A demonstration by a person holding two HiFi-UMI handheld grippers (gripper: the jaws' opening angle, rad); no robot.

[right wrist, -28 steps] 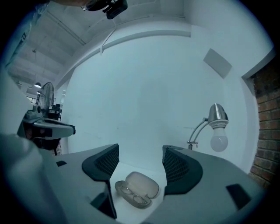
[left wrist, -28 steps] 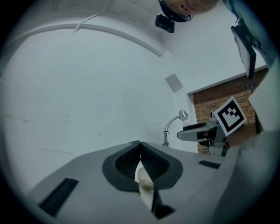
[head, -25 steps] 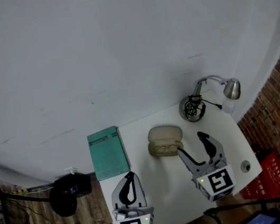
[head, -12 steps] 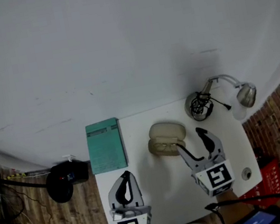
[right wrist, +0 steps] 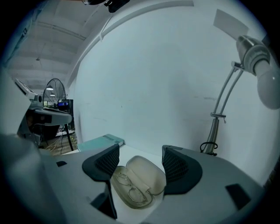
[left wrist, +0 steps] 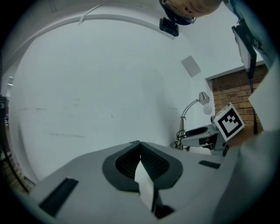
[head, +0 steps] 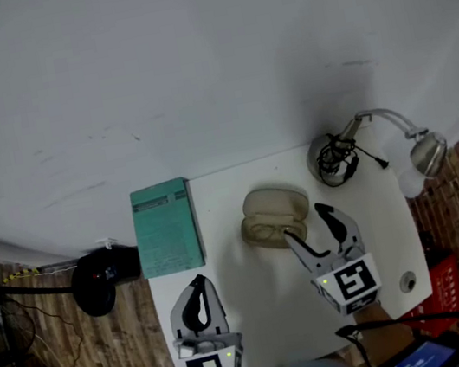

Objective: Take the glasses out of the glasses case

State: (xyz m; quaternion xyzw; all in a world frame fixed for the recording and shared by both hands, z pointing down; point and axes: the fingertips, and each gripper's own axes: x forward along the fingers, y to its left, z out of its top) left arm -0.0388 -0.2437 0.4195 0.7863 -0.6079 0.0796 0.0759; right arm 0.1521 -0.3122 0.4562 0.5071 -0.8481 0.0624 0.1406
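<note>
Open glasses case (head: 274, 214) holds the glasses (right wrist: 129, 188); right claw (head: 304, 221) spread wide at its near edge; left claw (head: 198, 283) closed.

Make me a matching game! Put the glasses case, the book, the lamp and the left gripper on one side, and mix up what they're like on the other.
Things:
1. glasses case
2. book
3. lamp
4. left gripper

What they're like:
A. jaws shut together
B. teal, lying flat on the left of the table
C. open, with the glasses inside
D. silver, with a bent neck, at the table's right

Pairs: 1-C, 2-B, 3-D, 4-A
</note>
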